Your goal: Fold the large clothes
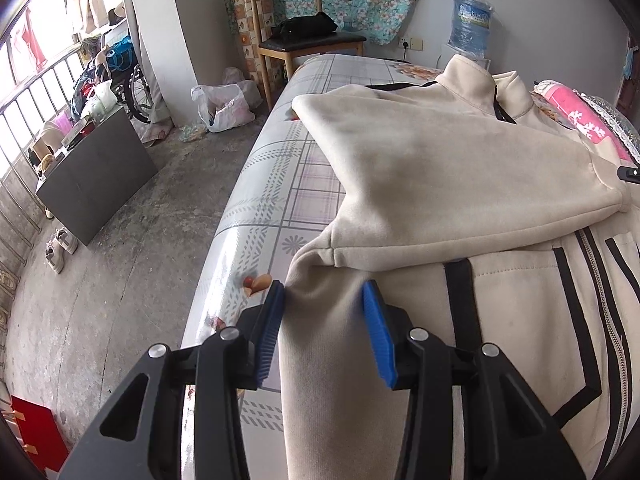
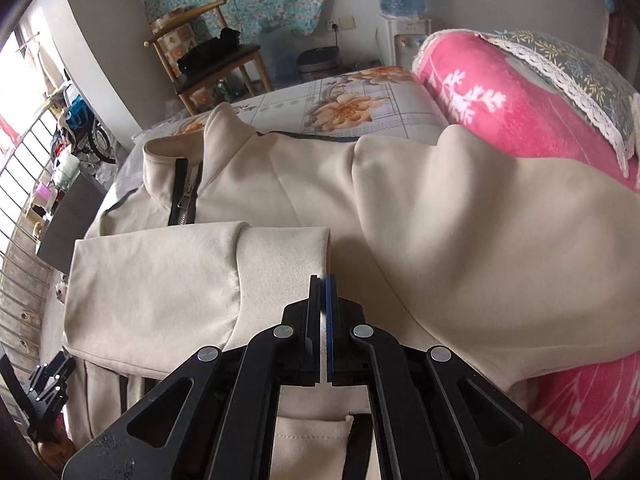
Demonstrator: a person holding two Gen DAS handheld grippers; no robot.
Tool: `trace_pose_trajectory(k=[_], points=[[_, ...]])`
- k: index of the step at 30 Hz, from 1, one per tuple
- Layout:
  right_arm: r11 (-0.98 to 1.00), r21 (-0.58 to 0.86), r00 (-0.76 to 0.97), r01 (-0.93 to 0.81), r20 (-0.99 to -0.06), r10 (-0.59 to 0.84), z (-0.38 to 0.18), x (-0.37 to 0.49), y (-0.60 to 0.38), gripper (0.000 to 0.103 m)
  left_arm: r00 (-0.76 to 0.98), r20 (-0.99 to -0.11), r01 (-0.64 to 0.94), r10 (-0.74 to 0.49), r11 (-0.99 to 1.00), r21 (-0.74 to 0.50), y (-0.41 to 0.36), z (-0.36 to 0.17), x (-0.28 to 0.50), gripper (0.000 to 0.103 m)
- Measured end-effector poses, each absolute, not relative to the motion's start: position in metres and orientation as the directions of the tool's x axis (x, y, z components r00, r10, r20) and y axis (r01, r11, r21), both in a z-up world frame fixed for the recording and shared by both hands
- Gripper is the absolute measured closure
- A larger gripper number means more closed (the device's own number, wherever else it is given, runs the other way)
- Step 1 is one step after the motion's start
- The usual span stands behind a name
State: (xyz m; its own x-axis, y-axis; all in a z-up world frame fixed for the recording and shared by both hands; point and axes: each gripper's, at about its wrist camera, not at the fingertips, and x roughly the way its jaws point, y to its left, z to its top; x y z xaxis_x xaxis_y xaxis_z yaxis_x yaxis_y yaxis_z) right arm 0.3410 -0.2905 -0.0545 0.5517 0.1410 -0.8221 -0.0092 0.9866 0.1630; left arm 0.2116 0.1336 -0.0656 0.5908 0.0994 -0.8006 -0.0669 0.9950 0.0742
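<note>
cream zip-up jacket (image 1: 460, 168) spread on the floral bedsheet (image 1: 264, 200), one sleeve (image 2: 168, 280) folded across the chest. left gripper (image 1: 324, 292) spread wide astride the jacket's side edge. right gripper (image 2: 323, 280) pressed together at the sleeve cuff; whether pinching fabric, cannot tell.

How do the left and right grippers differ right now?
Left gripper is open, its blue pads straddling the jacket's side edge; right gripper is shut, pads pressed together over the folded sleeve cuff, though a pinch on fabric isn't clear. Left sits at the bed edge; right is over mid-jacket. Both share black frames.
</note>
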Motion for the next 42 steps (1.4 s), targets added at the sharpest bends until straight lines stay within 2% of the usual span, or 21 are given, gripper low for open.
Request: trace_pose_trajectory(k=[5,7,8,9,10,12,14,17,20,23,26,30,33,38,39,41,42], points=[[0.990,0.140,0.481,-0.013,-0.867,0.129,-0.082,0.348,-0.290,0.101,0.589,-0.802,-0.066,0.101,0.995,0.076,0.133,-0.066,0.212,0.063],[0.981,0.193,0.468,-0.005,-0.866,0.173,-0.079,0.349,-0.295,0.091,0.589,-0.802,-0.065,0.102,0.995,0.079,0.133,-0.066,0.212,0.063],[0.971,0.239,0.460,-0.002,-0.862,0.213,-0.078,0.351,-0.298,0.083,0.589,-0.801,-0.065,0.102,0.995,0.078,0.133,-0.066,0.212,0.063],[0.961,0.278,0.451,0.001,-0.858,0.248,-0.078,0.353,-0.301,0.066,0.590,-0.801,-0.065,0.102,0.995,0.079,0.133,-0.066,0.212,0.063],[0.955,0.295,0.446,0.005,-0.856,0.262,-0.078,0.355,-0.303,0.062,0.590,-0.801,-0.065,0.102,0.995,0.078,0.133,-0.066,0.212,0.063],[0.956,0.292,0.423,0.000,-0.866,0.265,-0.082,0.361,-0.302,0.066,0.589,-0.802,-0.066,0.102,0.995,0.078,0.133,-0.066,0.212,0.063],[0.966,0.260,0.410,-0.020,-0.879,0.245,-0.083,0.366,-0.296,0.099,0.589,-0.802,-0.065,0.101,0.995,0.078,0.133,-0.066,0.212,0.063],[0.981,0.191,0.428,-0.045,-0.883,0.192,-0.074,0.366,-0.287,0.102,0.588,-0.803,-0.064,0.095,0.995,0.071,0.133,-0.065,0.212,0.063],[0.985,0.165,0.515,-0.055,-0.840,0.170,-0.049,0.358,-0.285,0.103,0.598,-0.797,-0.063,0.083,0.996,0.057,0.133,-0.059,0.210,0.063],[0.989,0.142,0.564,-0.036,-0.814,0.137,-0.039,0.357,-0.287,0.103,0.594,-0.799,-0.060,0.089,0.996,0.066,0.131,-0.058,0.210,0.063],[0.998,0.064,0.554,-0.009,-0.830,0.058,-0.054,0.364,-0.284,0.103,0.578,-0.808,-0.059,0.112,0.994,0.095,0.127,-0.062,0.213,0.063],[0.997,0.075,0.532,0.035,-0.846,0.045,-0.071,0.367,-0.289,0.103,0.577,-0.809,-0.060,0.114,0.993,0.097,0.127,-0.061,0.213,0.063],[0.998,0.052,0.573,0.042,-0.820,0.019,-0.063,0.358,-0.285,0.103,0.572,-0.812,-0.058,0.116,0.993,0.102,0.129,-0.062,0.213,0.063],[1.000,-0.011,0.502,0.022,-0.864,-0.021,-0.076,0.359,-0.279,0.098,0.564,-0.822,-0.067,0.081,0.996,0.052,0.137,-0.061,0.213,0.063],[1.000,-0.004,0.510,0.027,-0.860,-0.018,-0.071,0.354,-0.282,0.095,0.567,-0.821,-0.071,0.071,0.997,0.038,0.138,-0.059,0.211,0.063],[0.999,0.032,0.529,0.010,-0.848,0.022,-0.059,0.338,-0.286,0.080,0.572,-0.818,-0.076,0.060,0.997,0.019,0.143,-0.052,0.201,0.063],[0.999,0.045,0.538,0.004,-0.842,0.035,-0.053,0.326,-0.291,0.066,0.568,-0.821,-0.080,0.055,0.997,0.012,0.145,-0.050,0.196,0.063]])
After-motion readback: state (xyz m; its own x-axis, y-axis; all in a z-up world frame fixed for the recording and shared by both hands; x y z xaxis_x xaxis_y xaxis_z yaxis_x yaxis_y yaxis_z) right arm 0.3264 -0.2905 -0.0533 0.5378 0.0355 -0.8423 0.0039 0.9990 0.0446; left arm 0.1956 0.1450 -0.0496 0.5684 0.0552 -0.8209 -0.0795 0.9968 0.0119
